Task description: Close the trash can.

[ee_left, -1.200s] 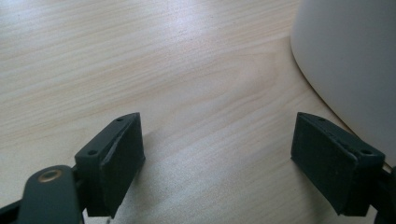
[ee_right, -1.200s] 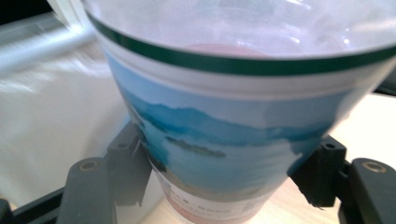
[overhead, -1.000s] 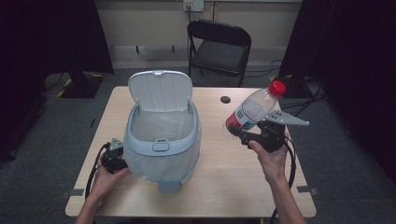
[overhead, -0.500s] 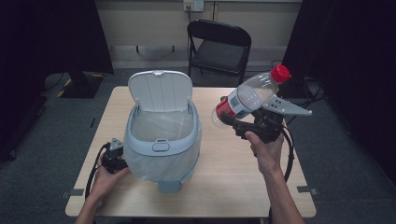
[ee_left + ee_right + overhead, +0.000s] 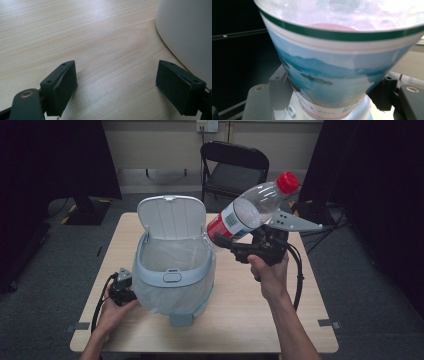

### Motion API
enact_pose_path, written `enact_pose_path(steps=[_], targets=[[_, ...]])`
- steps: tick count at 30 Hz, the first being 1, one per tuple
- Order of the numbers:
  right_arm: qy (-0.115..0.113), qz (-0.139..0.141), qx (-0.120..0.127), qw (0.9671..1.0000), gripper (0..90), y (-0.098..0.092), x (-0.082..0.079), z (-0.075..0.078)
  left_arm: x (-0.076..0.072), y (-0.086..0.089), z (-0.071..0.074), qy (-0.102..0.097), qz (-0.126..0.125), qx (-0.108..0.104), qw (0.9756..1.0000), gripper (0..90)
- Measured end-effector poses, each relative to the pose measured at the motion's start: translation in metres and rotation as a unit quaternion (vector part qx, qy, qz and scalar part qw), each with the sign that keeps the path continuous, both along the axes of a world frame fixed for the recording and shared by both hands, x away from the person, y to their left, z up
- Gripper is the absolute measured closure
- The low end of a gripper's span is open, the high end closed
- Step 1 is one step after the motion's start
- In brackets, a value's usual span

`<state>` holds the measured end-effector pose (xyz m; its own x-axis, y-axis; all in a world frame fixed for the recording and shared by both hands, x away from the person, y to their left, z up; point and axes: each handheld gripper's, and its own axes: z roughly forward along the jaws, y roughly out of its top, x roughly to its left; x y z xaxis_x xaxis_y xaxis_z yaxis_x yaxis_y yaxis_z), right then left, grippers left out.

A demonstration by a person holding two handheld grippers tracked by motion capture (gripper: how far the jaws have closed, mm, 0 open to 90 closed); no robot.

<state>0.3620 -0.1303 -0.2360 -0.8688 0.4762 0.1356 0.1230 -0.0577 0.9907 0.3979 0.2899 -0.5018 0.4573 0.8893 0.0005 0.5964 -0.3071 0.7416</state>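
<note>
A clear plastic bottle (image 5: pixel 250 210) with a red cap and a red label is held in the air, tilted with its cap up and to the right. My right gripper (image 5: pixel 235 245) is shut on its lower body; up close the bottle's label (image 5: pixel 332 75) sits squeezed between the two jaws. The bottle's base hangs over the right rim of a pale blue bin (image 5: pixel 172 270), whose lid stands open and which has a clear liner inside. My left gripper (image 5: pixel 121 287) rests low on the table at the bin's left side and is open, with bare wood between its fingers (image 5: pixel 62 85).
The bin's white wall (image 5: pixel 187 32) curves close by the left gripper's right jaw. A black folding chair (image 5: pixel 235 167) stands behind the wooden table (image 5: pixel 300 320). A black cable (image 5: pixel 298 275) loops down from the right gripper.
The right gripper has carried the bottle up and to the left, from beside the bin to over its right rim. The left gripper has stayed still.
</note>
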Motion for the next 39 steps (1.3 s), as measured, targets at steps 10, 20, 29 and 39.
enact_pose_path(steps=[10,20,29,39], targets=[[0.021,0.055,0.003,0.9983,30.4,0.035,0.014,0.005,0.001,-0.001,0.0,0.0,0.008,-0.001,1.0,16.5],[0.033,0.052,-0.045,0.9971,29.2,0.068,0.029,-0.007,0.001,-0.001,0.0,0.0,0.008,-0.001,1.0,16.5],[0.049,0.044,-0.077,0.9948,28.5,0.077,0.036,-0.028,0.001,-0.001,0.0,0.001,0.007,0.0,1.0,16.5],[0.06,0.045,-0.119,0.99,21.2,0.088,0.036,-0.038,0.001,-0.001,0.0,0.001,0.008,0.0,1.0,16.5]])
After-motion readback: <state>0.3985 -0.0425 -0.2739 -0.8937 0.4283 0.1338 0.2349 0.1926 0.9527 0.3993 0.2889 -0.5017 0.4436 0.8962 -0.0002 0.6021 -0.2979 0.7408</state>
